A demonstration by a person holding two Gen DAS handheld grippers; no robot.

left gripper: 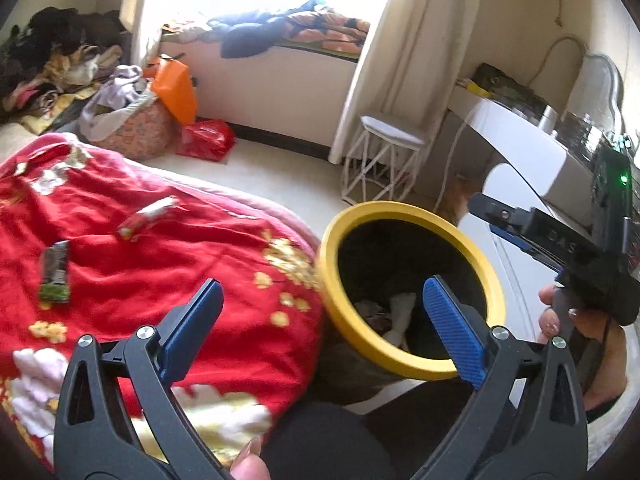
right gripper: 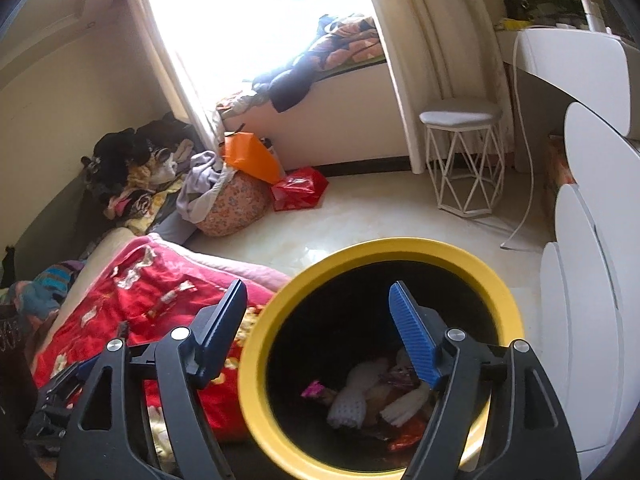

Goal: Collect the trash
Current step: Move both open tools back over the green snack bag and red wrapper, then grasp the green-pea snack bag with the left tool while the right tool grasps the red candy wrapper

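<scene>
A: Bin – round, glossy yellow rim, black inside. Stands on pale floor just beside the bed. Left gripper jaws wide apart, nothing between; ribbed blue pads, matte black arms

B: Right gripper jaws also apart, empty, over the bin mouth. Right pad hangs inside the rim in that view, left pad over the blanket

A: Blanket – plush red fleece, gold and white flower print, rumpled. Two wrappers lie on it: dark flat one, green at its lower end, and a red-and-white one, blurred. Well apart from the bin

B: Bin contents – crumpled white tissue, a pink scrap, something red at the bottom. Rest too dark to sort. Near rim cut off by the gripper arms

A: Hand at right edge grips the other gripper's handle, half hidden. A fingertip shows at the lower edge

B: Around: white wire-frame stool with padded seat, white curved desk, cream curtain, clothes heap in the corner, orange bag, crinkled red bag. Window blown out
</scene>
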